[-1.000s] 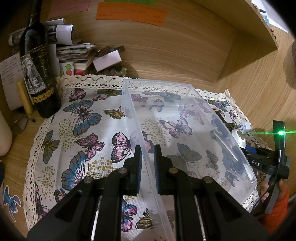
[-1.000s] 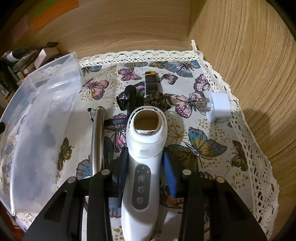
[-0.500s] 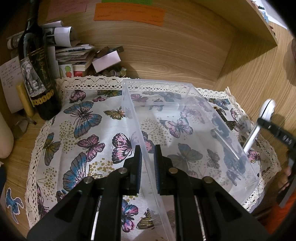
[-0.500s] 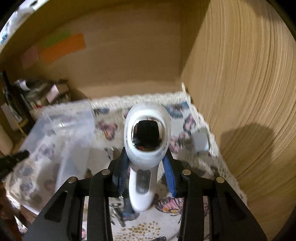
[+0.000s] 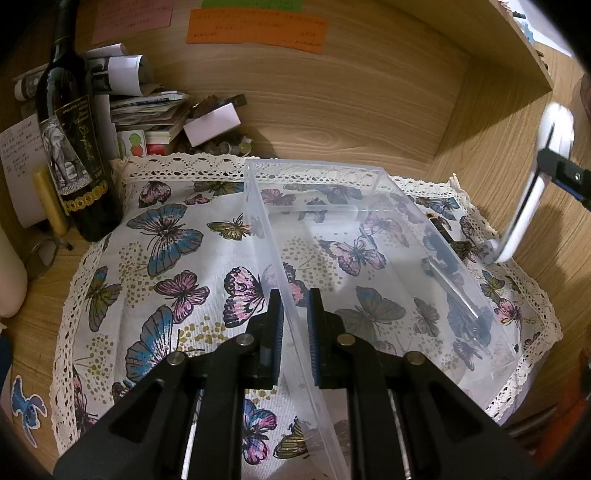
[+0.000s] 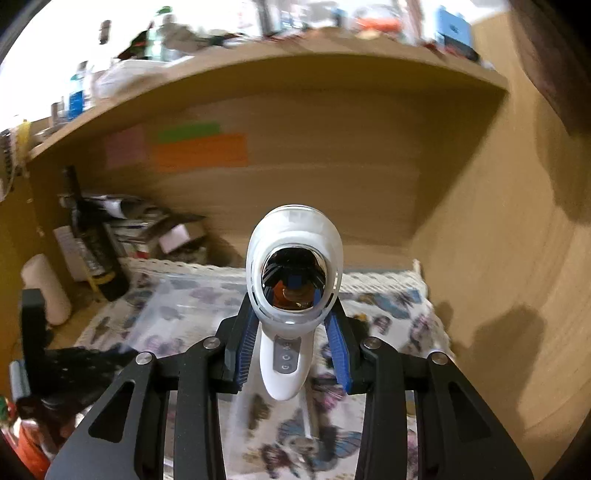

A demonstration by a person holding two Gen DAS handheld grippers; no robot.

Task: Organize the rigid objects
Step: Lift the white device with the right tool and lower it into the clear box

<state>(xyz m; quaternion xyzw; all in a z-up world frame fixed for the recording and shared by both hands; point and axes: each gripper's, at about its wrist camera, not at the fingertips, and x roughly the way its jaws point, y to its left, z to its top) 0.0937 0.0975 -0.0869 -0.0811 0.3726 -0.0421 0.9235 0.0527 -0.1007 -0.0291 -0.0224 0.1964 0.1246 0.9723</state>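
left hand-held gripper (image 5: 295, 325) at bottom centre of the left wrist view, clamped on the near left wall of the clear bin (image 5: 369, 258), one pad inside, one outside. bin standing on the butterfly cloth (image 5: 166, 266) over the bench (image 5: 33, 295), filling the centre and right of the frame. through the bin's right wall, a metal rod (image 5: 448, 288) and small dark bits, blurred by the plastic; cannot tell exactly what. dark bottle (image 5: 74, 147) upright at upper left, beside a stack of papers (image 5: 144, 107). orange note (image 5: 255, 29) on the back panel at top.

right hand-held gripper (image 6: 293, 347) low in the centre of the right wrist view, clamped on the white device (image 6: 293, 273), blue pads (image 6: 249, 343) against its narrow handle, mirrored head pointing at the camera. device held up in the air, clear of the cloth, also visible at the right edge of the left wrist view. right wrist view blurred.
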